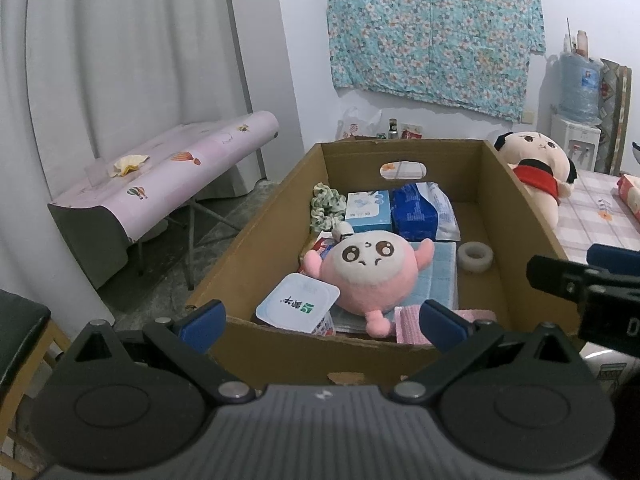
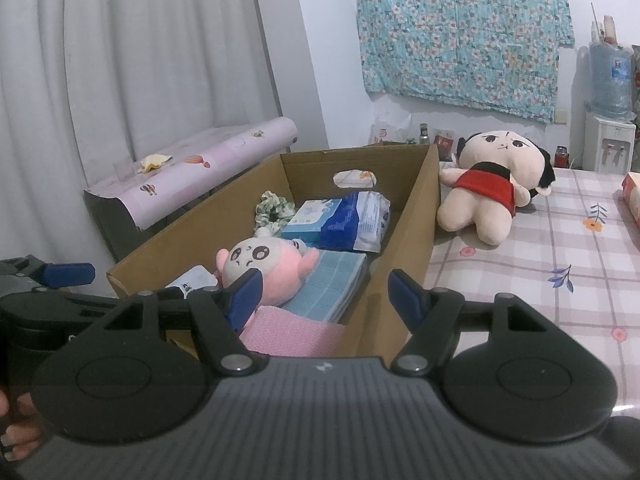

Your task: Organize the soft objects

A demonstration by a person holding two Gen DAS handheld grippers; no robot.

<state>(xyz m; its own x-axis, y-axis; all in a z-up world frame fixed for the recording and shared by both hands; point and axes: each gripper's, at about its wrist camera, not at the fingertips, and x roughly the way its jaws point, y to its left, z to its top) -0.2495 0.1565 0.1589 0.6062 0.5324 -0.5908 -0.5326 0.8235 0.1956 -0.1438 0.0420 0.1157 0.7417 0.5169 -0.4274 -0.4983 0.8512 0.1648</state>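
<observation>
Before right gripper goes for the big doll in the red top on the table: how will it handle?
The big doll looks stuffed, so it probably squashes under the right gripper. Limbs likely droop. Lying flat on the tablecloth, it should slide, not roll.

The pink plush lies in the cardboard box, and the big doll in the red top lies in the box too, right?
Not quite. The pink plush lies in the box, but the doll lies outside it, on the checked tablecloth beside the box. The right wrist view shows this.
</observation>
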